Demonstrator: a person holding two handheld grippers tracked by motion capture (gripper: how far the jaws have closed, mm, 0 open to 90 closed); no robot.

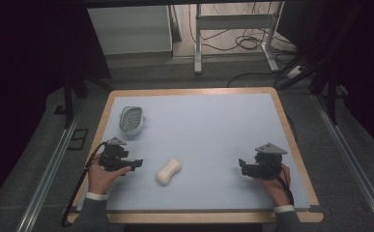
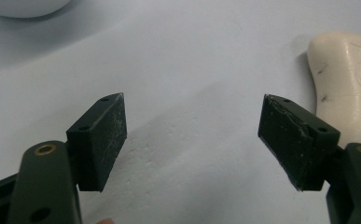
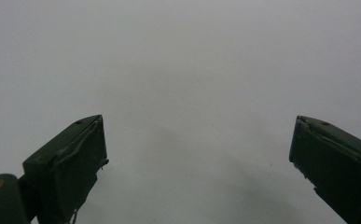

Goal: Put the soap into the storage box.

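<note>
The soap (image 1: 169, 171) lies flat on the grey worktop (image 1: 208, 130), near the front edge and between the two hands, closer to the left one. It is a cream-white bar with a narrowed waist and rounded ends, set at a slant. The left hand-held gripper (image 1: 137, 164) points toward it from just beside, jaws spread wide with nothing between them; in the left gripper view the soap (image 2: 350, 88) sits off past the right-hand jaw, not yet lined up in the gap. The right hand-held gripper (image 1: 242, 166) waits well apart on the other side, its jaws also wide and empty over bare worktop. A soap dish (image 1: 131, 119) stands farther back on the left, apart from the bar. The bar looks stiff and fairly light, likely smooth and a little slick, so it could squirt out of a pinch at the rounded ends. The waist seems the best place to grip: the pads would seat across the narrow middle, and the wider ends would stop it sliding. A firm, steady squeeze should do; faint marks on its surface suggest that it scratches easily.
</note>
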